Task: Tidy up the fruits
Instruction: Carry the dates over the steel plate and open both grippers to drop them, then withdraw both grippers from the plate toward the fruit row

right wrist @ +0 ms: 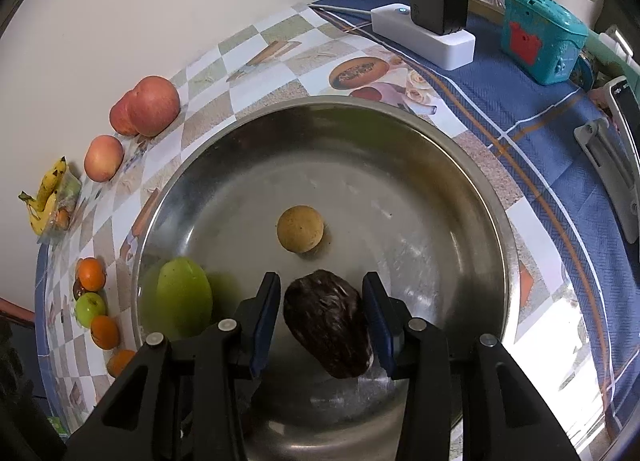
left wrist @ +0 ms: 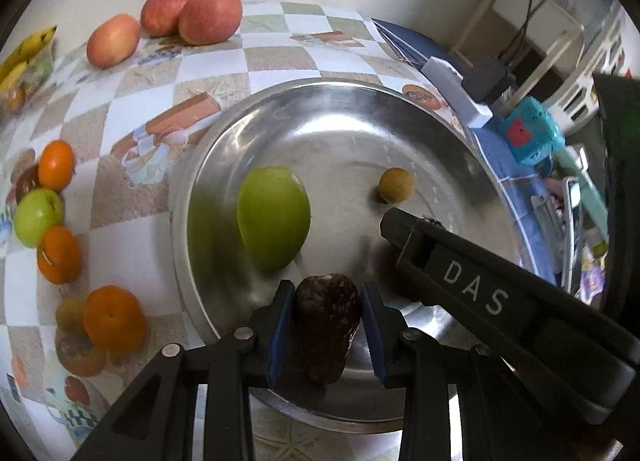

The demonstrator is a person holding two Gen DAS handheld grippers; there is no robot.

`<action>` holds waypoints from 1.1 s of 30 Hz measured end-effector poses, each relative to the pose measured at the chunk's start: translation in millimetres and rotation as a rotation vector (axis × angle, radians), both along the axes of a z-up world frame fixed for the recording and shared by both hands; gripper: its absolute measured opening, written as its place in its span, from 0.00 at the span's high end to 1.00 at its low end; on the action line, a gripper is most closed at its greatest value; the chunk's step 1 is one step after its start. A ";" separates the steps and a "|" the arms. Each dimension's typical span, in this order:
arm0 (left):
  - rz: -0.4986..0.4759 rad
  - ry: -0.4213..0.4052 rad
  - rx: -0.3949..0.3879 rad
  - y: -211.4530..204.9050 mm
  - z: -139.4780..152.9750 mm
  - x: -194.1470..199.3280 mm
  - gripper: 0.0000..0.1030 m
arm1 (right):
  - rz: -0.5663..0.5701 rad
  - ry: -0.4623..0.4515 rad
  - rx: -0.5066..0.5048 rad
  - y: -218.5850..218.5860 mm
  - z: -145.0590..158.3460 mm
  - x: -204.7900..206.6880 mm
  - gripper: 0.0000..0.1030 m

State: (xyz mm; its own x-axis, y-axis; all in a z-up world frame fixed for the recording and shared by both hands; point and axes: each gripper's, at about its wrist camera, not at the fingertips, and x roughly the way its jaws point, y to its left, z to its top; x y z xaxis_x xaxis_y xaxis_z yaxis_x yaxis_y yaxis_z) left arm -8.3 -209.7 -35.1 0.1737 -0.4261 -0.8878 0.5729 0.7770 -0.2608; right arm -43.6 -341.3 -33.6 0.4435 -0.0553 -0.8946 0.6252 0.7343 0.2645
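while i hold both tools over the steel dish (left wrist: 182,221), stock reads: left gripper (left wrist: 327,297) clenched on a dark brown fruit (left wrist: 326,325), above the dish's near rim. right gripper (right wrist: 321,289) grasping a second dark fruit (right wrist: 328,329), tilted, over the dish's near floor. deeper inside the dish: one green fruit (left wrist: 274,217), one small tan round fruit (right wrist: 300,229). left of the dish: oranges (left wrist: 114,319), a green apple (left wrist: 38,215). beyond the dish: red apples (left wrist: 210,15), bananas (right wrist: 48,189).
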 end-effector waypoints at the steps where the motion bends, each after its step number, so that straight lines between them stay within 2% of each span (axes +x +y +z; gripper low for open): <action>1: -0.004 -0.005 0.003 -1.0 -0.2 -0.7 0.65 | 0.000 0.000 -0.001 0.3 -0.1 0.0 0.56; 5: 0.000 0.006 -0.001 0.4 0.7 -0.4 0.64 | 0.001 0.001 -0.009 1.2 0.0 -0.2 0.56; 8: 0.004 0.016 -0.003 2.7 2.3 0.0 0.59 | -0.001 0.003 -0.010 1.7 0.1 -0.2 0.55; 9: 0.005 0.014 -0.005 3.0 3.3 -0.3 0.55 | -0.002 0.002 -0.009 1.6 0.3 -0.6 0.53; 10: 0.008 0.015 -0.008 3.0 4.2 -0.2 0.48 | -0.003 0.003 -0.007 1.7 0.3 -0.6 0.44; 11: 0.008 0.019 -0.020 4.4 6.1 0.4 0.46 | -0.005 0.006 -0.008 1.4 0.5 -1.5 0.36; 16: 0.015 0.025 -0.041 8.3 14.7 1.9 0.40 | -0.019 0.000 -0.010 -1.6 2.3 -4.1 0.35; 19: 0.019 0.022 -0.057 11.8 21.1 2.3 0.36 | -0.025 -0.019 -0.027 -1.7 9.5 -6.1 0.29; 21: 0.030 0.020 -0.063 15.7 26.1 3.5 0.33 | -0.026 -0.037 -0.040 -1.2 15.5 -6.9 0.29; 24: 0.063 0.020 -0.065 24.1 32.2 6.9 0.30 | -0.026 -0.064 -0.070 0.4 25.3 -8.6 0.28; 25: 0.072 0.017 -0.066 25.8 33.7 7.7 0.29 | -0.027 -0.069 -0.080 1.1 27.8 -8.4 0.26; 26: 0.082 0.014 -0.068 28.1 35.8 8.8 0.29 | -0.029 -0.075 -0.089 1.5 30.6 -9.0 0.19; 33: 0.227 -0.029 0.012 59.2 44.2 23.6 0.28 | -0.025 -0.109 -0.102 7.5 39.6 -7.7 0.18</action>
State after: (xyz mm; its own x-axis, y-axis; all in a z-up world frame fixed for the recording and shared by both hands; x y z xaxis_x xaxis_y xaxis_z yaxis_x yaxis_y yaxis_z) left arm 15.3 -150.5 9.1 0.2893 -0.3630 -0.8857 0.3905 0.8896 -0.2371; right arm -51.3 -333.8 6.1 0.5354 -0.1556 -0.8301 0.6151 0.7454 0.2570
